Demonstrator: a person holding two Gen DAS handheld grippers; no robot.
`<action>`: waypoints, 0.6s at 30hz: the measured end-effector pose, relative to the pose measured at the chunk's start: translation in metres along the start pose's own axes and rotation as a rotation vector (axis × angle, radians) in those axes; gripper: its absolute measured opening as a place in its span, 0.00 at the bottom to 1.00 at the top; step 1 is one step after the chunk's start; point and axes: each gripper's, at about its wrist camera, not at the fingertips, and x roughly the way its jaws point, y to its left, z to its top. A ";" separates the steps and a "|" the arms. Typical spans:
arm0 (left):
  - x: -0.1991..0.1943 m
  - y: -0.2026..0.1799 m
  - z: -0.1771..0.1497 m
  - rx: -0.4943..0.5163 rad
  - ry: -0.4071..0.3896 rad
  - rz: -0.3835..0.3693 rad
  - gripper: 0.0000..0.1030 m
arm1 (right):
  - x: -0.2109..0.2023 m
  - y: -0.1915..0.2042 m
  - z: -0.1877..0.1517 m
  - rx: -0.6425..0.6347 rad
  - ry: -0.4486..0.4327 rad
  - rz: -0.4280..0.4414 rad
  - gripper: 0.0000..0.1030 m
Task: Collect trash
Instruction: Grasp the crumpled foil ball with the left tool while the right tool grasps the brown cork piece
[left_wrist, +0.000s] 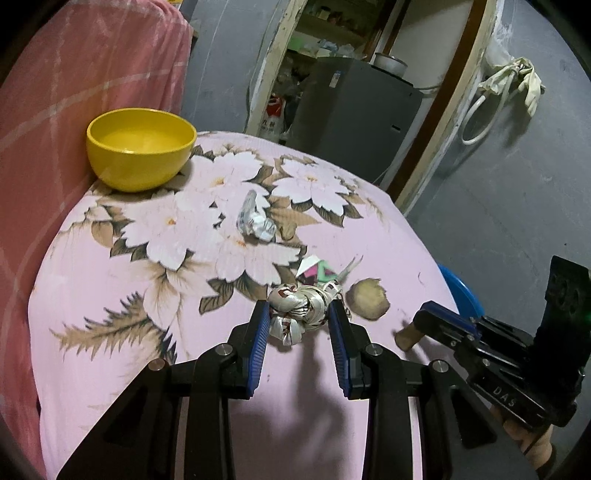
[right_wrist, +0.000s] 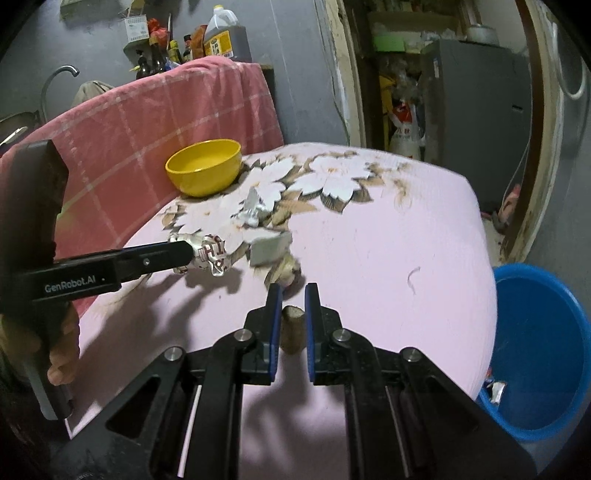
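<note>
Left gripper (left_wrist: 298, 319) with its blue pads set either side of a crumpled silver wrapper (left_wrist: 301, 308) on the pink floral cloth (left_wrist: 110, 332); the pads touch or nearly touch the wrapper, but whether they press on it cannot be told. Right gripper (right_wrist: 293, 308), jaws narrowed around a brown cork-like stub (right_wrist: 293, 328), which it appears to hold. From the left gripper, the wrapper lies dead ahead at 12 o'clock, its long axis roughly across the jaw gap. A brown husk (left_wrist: 368, 300) sits at 2 o'clock, just beside the wrapper; a folded paper scrap (left_wrist: 314, 271) lies just beyond at 12; a second foil wrapper (left_wrist: 255, 218) lies farther off at 11. The yellow bowl (left_wrist: 142, 147) stands at 10 o'clock, well apart. The blue bucket (right_wrist: 535, 350) lies below the table edge at 3 o'clock of the right gripper, the nearer hand to it
</note>
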 end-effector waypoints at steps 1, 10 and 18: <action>0.000 0.001 -0.001 -0.001 0.003 0.003 0.27 | 0.000 0.000 -0.001 0.002 0.000 0.002 0.41; 0.002 0.011 -0.006 -0.022 0.027 0.007 0.27 | 0.006 0.000 -0.011 0.016 0.031 -0.001 0.49; -0.001 0.008 -0.008 -0.020 0.021 0.004 0.27 | 0.010 0.001 -0.018 0.026 0.046 0.004 0.52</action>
